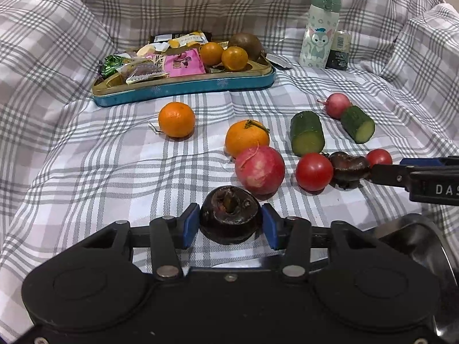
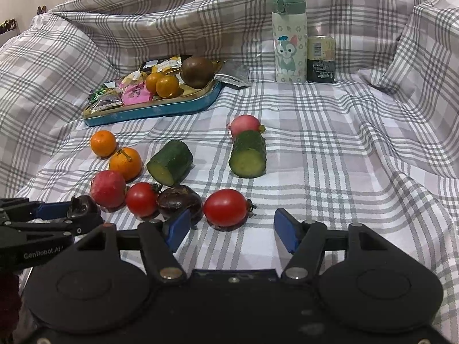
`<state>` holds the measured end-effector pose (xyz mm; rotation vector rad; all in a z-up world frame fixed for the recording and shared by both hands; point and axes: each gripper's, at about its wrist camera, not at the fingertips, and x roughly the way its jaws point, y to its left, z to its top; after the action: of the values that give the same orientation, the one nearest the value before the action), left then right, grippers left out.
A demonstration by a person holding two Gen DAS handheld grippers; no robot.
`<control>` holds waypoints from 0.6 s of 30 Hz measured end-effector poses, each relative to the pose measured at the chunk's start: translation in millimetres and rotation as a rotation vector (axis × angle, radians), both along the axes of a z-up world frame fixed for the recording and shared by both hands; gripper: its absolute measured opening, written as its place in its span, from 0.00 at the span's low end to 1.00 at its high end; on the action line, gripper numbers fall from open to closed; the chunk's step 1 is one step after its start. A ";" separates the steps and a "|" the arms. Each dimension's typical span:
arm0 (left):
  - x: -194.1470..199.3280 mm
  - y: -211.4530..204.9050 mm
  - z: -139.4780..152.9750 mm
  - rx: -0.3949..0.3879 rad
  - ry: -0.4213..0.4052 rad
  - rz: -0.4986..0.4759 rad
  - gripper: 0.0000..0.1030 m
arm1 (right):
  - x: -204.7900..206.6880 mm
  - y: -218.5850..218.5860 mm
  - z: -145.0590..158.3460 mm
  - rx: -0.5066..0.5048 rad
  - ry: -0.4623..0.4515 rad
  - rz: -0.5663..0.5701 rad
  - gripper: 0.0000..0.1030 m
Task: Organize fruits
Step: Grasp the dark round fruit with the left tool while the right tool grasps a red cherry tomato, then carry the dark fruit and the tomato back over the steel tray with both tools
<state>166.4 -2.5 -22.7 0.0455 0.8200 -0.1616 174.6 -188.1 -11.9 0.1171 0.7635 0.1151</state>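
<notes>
My left gripper [image 1: 230, 223] is shut on a dark water chestnut [image 1: 230, 218] low over the checked cloth; it also shows in the right wrist view [image 2: 81, 205]. My right gripper [image 2: 231, 228] is open, with a red tomato [image 2: 225, 207] just ahead between its blue pads. A second dark chestnut [image 2: 179, 202], another tomato [image 2: 142, 199], a red radish [image 2: 108, 188], two oranges [image 2: 125, 162] [image 2: 103, 142], two cucumber pieces [image 2: 170, 162] [image 2: 249, 154] and a small radish [image 2: 245, 125] lie on the cloth. A teal tin tray [image 1: 183, 93] holds two oranges [image 1: 223, 54], a brown fruit [image 1: 245, 44] and snack packets.
A cartoon water bottle [image 2: 289, 35] and a dark can [image 2: 321, 58] stand at the back right. A foil packet [image 2: 233, 77] lies beside the tray. The cloth rises in folds on the left, back and right. A metal bowl rim [image 1: 424, 246] shows at lower right.
</notes>
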 end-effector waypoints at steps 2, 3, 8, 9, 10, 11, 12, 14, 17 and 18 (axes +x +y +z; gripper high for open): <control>-1.3 -0.4 -0.4 0.005 -0.005 -0.003 0.53 | 1.6 0.7 -0.8 0.006 0.004 0.003 0.60; -1.6 -1.0 -0.6 0.009 -0.007 -0.005 0.53 | 2.1 1.0 -1.2 0.007 0.005 0.004 0.58; -2.9 -2.3 -0.6 0.016 -0.012 -0.006 0.53 | 5.0 3.9 -4.3 -0.005 0.006 0.006 0.50; -2.7 -2.3 -0.5 0.014 -0.012 -0.005 0.52 | 6.3 3.9 -5.2 -0.004 0.011 0.005 0.46; -2.6 -2.0 -0.4 0.010 -0.011 -0.004 0.52 | 7.8 3.6 -6.4 0.000 0.018 0.003 0.41; -2.7 -1.3 -0.4 0.005 -0.012 -0.003 0.52 | 9.2 3.1 -7.3 0.008 0.025 0.004 0.39; -2.7 -0.9 -0.4 0.003 -0.012 -0.002 0.52 | 10.1 3.0 -7.3 0.016 0.026 0.004 0.37; -3.1 -0.3 -0.7 -0.001 -0.015 -0.003 0.52 | 10.4 3.1 -7.2 0.019 0.020 0.003 0.36; -3.3 0.8 -0.4 -0.013 -0.018 0.000 0.52 | 9.8 4.2 -7.7 0.012 0.011 0.006 0.36; -3.1 1.6 -0.3 -0.020 -0.018 0.003 0.52 | 9.5 3.5 -7.6 0.014 0.010 0.007 0.36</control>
<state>163.2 -0.9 -23.0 0.0264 0.8006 -0.1664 184.2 -184.7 -19.6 0.1284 0.7729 0.1263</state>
